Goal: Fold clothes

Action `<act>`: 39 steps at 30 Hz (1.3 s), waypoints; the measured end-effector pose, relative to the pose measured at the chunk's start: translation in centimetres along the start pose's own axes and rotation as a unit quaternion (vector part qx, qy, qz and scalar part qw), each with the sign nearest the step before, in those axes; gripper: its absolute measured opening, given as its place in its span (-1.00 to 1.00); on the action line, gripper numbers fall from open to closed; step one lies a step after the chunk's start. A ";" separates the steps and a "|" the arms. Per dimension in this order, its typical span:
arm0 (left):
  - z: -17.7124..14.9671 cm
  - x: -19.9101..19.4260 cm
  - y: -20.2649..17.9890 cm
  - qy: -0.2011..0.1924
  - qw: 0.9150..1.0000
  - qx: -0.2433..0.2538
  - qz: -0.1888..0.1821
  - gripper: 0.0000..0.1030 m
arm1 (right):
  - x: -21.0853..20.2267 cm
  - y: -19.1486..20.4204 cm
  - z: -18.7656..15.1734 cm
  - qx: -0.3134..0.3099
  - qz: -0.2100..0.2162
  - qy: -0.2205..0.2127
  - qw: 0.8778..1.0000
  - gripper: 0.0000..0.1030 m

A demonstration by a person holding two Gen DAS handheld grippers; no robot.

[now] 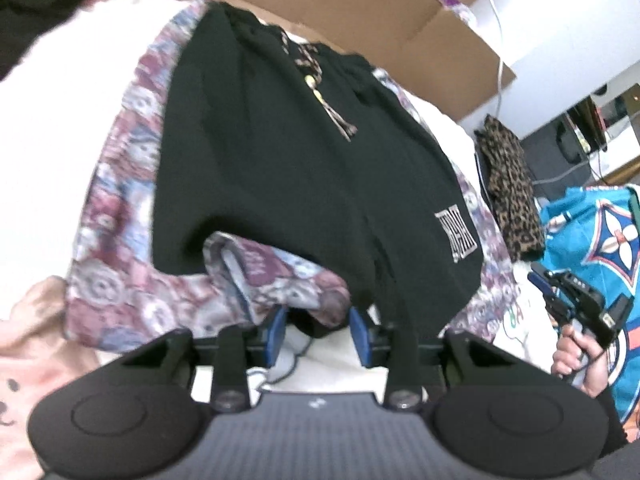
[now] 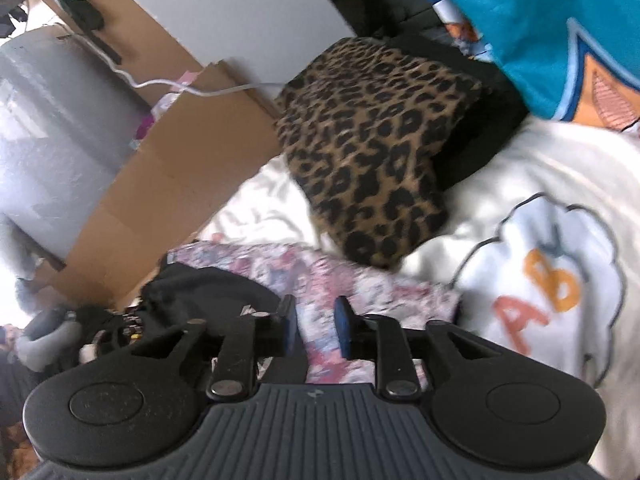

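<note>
Black shorts [image 1: 288, 160] with a leopard drawstring and a white logo lie flat on a floral garment [image 1: 120, 200] on the white bedding. My left gripper [image 1: 319, 326] is at their near hem, jaws apart; a floral fold and the shorts' hem lie just beyond the pads, not pinched. In the right wrist view the shorts [image 2: 208, 292] bunch at the lower left and the floral garment [image 2: 360, 284] runs under my right gripper [image 2: 316, 330], which is open with nothing clamped. The left wrist view shows that right gripper [image 1: 576, 304] at the far right, held by a hand [image 1: 576, 356].
A folded leopard-print garment [image 2: 372, 140] sits on the bed to the right of the shorts, on something black. A cardboard box [image 1: 360, 12] stands behind. A white blanket with a cloud and letters [image 2: 540, 280], a teal cloth [image 2: 540, 20] and a pink garment [image 1: 24, 360] lie around.
</note>
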State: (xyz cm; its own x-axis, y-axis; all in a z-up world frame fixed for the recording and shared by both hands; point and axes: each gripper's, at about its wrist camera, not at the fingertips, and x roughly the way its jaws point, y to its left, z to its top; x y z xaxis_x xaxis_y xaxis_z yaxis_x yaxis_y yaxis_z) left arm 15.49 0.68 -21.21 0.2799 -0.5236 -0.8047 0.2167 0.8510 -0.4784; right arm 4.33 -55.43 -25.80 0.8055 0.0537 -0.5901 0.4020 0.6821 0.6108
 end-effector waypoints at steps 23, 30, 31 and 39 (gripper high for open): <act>1.0 -3.9 4.3 -0.067 0.993 -0.020 0.096 0.28 | 3.1 4.6 -3.3 -0.077 0.110 0.108 0.985 -0.30; 0.9 -4.1 5.3 -0.066 0.990 -0.028 0.120 0.30 | 4.3 7.5 -5.1 -0.110 0.146 0.145 0.972 -0.30; 0.8 -4.1 5.3 -0.064 0.990 -0.026 0.125 0.30 | 4.4 8.0 -5.4 -0.118 0.153 0.151 0.970 -0.30; 0.0 -4.1 6.3 -0.067 0.987 -0.038 0.140 0.36 | 5.6 10.4 -7.6 -0.160 0.183 0.202 0.949 -0.17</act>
State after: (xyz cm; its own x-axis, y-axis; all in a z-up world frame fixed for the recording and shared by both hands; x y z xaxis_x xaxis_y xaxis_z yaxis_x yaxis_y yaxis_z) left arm 15.72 8.22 -20.89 0.4410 -0.2646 -0.8576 0.0447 0.9609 -0.2734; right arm 9.69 -42.46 -26.72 0.6075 0.5606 -0.5627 -0.0778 0.7470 0.6602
